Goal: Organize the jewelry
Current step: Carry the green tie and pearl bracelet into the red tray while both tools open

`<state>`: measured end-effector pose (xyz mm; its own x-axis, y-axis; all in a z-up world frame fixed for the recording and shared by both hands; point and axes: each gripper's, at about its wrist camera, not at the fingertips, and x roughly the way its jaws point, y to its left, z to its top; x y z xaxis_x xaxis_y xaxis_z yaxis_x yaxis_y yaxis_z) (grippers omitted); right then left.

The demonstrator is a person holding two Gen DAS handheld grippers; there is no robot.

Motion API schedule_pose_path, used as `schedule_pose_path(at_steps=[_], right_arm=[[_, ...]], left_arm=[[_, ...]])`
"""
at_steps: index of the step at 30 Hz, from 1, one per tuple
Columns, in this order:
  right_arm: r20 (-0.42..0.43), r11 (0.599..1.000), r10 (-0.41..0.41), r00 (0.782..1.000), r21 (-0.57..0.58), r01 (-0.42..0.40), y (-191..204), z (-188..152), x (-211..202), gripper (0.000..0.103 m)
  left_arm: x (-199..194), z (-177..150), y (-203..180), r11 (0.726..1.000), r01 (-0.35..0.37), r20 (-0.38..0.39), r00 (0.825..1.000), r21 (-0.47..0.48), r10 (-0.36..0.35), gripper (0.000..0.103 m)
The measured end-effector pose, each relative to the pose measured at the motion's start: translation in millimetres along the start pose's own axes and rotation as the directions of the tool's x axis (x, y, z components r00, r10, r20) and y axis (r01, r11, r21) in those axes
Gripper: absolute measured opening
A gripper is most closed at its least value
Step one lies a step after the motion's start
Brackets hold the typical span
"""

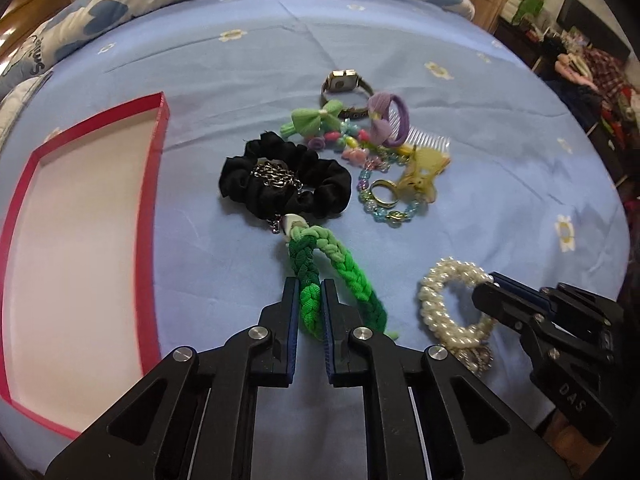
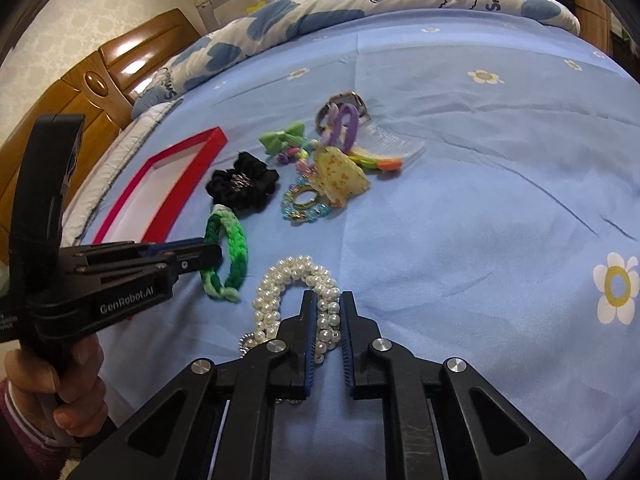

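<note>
Since both claws already straddle a band each, this is the grasp-and-lift step.
Left gripper [image 1: 311, 300]: narrow, pinched on one strand of the green braided band [image 1: 344, 272], which lies at 6 o'clock of the black scrunchie [image 1: 280, 176].
Right gripper [image 2: 325, 312]: narrow around a strand of the pearl bracelet [image 2: 276, 284]; whether it grips firmly, I cannot tell.
Red tray [image 1: 154, 152]: at 9 o'clock of the pile.
Doing it well: lift straight up, so the chain on the scrunchie doesn't drag along.
Pose: both tools low, pointing toward 12 o'clock, nearly flat to the blue bedsheet [image 2: 480, 200].
</note>
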<state>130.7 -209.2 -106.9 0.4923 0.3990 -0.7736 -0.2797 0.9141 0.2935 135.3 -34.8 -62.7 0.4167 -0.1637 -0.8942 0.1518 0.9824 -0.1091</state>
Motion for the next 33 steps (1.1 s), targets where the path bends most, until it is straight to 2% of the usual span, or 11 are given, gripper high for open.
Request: schedule_pose_path(at_steps=[9,14,25,33], right_arm=[[0.043,0.999,0.034,0.998,-0.020,-0.033,17,10,-20,0.010],[0.058,0.996,0.078,0.995,-0.042,-0.075,37,21,-25,0.010],[0.039,0.968,0.224,0.974,-0.128,-0.217,111,50,-9,0.010],[-0.021,0.923,0.331,0.943,-0.201,-0.328,183,62,26,0.010]], left_arm=[[-57,-11,25,0.998,0.042,0.091,0.995,-0.056,-0.037,0.008],[-77,-17,46,0.994,0.038,0.114,0.993,-0.101,-0.026,0.008],[-101,-37,123,0.966,-0.058,0.129,0.987,-0.252,0.093,0.009],[-104,-46,178,0.930,-0.118,0.116,0.979,-0.348,0.168,0.009]])
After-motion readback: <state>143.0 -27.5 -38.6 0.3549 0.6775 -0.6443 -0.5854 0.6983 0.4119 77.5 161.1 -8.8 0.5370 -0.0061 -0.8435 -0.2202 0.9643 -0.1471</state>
